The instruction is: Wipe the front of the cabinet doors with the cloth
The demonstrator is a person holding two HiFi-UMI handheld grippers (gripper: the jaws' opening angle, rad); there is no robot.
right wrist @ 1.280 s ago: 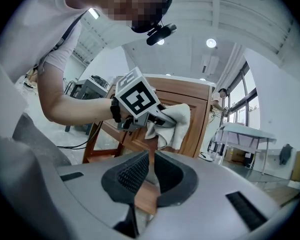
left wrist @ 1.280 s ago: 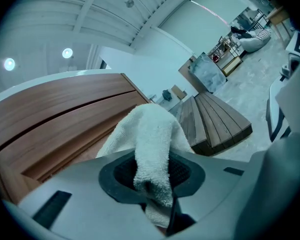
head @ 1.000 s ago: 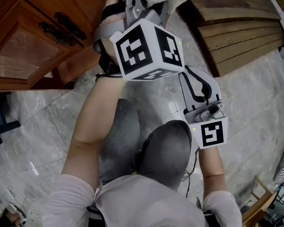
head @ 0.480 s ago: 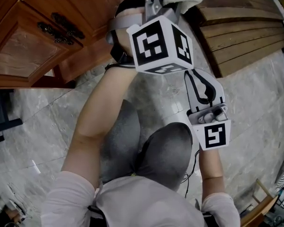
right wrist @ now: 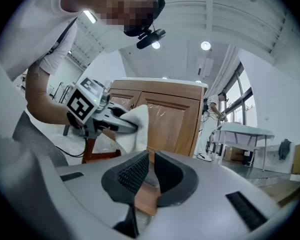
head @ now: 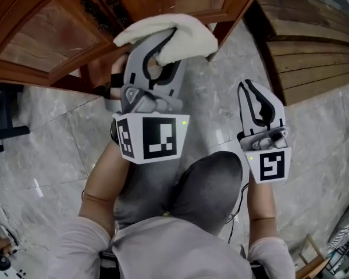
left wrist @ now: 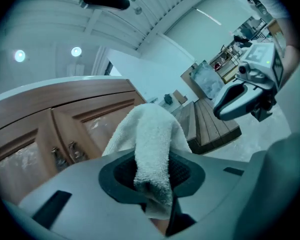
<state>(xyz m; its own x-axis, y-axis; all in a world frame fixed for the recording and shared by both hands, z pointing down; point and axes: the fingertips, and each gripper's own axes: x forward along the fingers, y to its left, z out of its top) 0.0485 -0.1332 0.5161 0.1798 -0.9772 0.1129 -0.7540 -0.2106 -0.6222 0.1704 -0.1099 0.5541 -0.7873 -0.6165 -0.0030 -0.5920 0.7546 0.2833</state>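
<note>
A white terry cloth (head: 173,32) is pinched in my left gripper (head: 163,45), which is shut on it just below the brown wooden cabinet doors (head: 46,34). In the left gripper view the cloth (left wrist: 151,139) stands up between the pads and folds over toward the doors (left wrist: 65,129). My right gripper (head: 248,87) hangs lower right over the floor, shut with nothing between its pads. The right gripper view shows its own jaws (right wrist: 151,173) nearly touching, with the left gripper (right wrist: 115,121) and cloth (right wrist: 136,128) held in front of the cabinet (right wrist: 172,119).
Dark metal handles (head: 107,11) sit on the door edges. Stacked wooden planks (head: 308,45) lie on the marble floor (head: 41,150) to the right of the cabinet. A dark object (head: 3,127) is at the left edge. A person (right wrist: 213,129) and a white table (right wrist: 245,131) stand behind.
My left gripper with the cloth has swung down and left in the head view, its marker cube now facing the camera; the cabinet doors show closer. The right gripper has hardly moved.
</note>
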